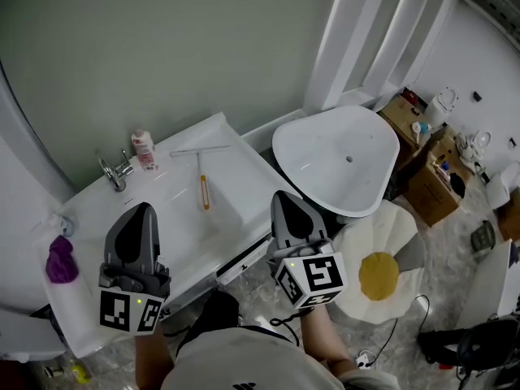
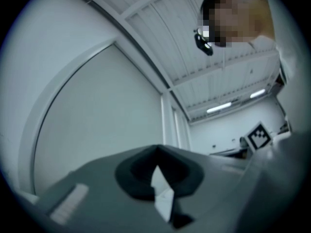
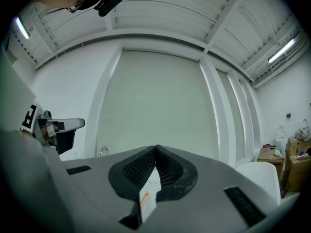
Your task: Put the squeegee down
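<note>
On the counter point(image 1: 175, 222), toward its far edge, the squeegee point(image 1: 202, 179) lies flat, while the left gripper point(image 1: 142, 208) and the right gripper point(image 1: 284, 196) hang over the near edge, both with jaws together and empty.

Left gripper point(image 1: 143, 211) and right gripper point(image 1: 283, 198) — grey bodies, each cube patterned in black-and-white square markers. Ahead of both, the squeegee point(image 1: 203, 187): orange handle, pale crossbar, on a white surface point(image 1: 175, 205). Left of the left gripper, a purple cloth point(image 1: 59, 258). Right of the right gripper — a white mat point(image 1: 361, 238), yellow centre.
</note>
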`<state>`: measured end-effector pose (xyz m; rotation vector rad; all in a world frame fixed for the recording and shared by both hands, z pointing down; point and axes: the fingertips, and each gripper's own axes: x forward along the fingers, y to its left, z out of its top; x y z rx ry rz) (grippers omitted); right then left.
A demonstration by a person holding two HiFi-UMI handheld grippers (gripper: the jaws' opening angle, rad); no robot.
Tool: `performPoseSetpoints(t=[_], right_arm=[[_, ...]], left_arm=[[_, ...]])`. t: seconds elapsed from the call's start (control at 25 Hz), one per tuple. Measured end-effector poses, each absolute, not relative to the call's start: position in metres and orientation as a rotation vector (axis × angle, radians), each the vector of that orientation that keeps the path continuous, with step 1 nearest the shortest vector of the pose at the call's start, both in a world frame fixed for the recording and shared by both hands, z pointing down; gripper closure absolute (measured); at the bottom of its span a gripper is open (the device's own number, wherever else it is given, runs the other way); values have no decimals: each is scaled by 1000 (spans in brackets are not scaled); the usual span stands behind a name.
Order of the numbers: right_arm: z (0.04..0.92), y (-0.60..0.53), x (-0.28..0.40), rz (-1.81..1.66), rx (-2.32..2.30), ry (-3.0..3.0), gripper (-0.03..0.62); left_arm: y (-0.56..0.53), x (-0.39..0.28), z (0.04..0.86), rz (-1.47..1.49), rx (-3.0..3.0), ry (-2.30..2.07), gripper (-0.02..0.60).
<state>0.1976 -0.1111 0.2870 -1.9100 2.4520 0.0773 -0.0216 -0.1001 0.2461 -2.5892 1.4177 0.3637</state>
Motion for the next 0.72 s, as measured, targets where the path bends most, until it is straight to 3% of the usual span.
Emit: performPoseSetpoints(t=[0.72], right_arm=[[278, -93, 205, 104, -1912, 2428, 592]], left_arm=[[-84, -17, 240, 373, -2584, 1401, 574]])
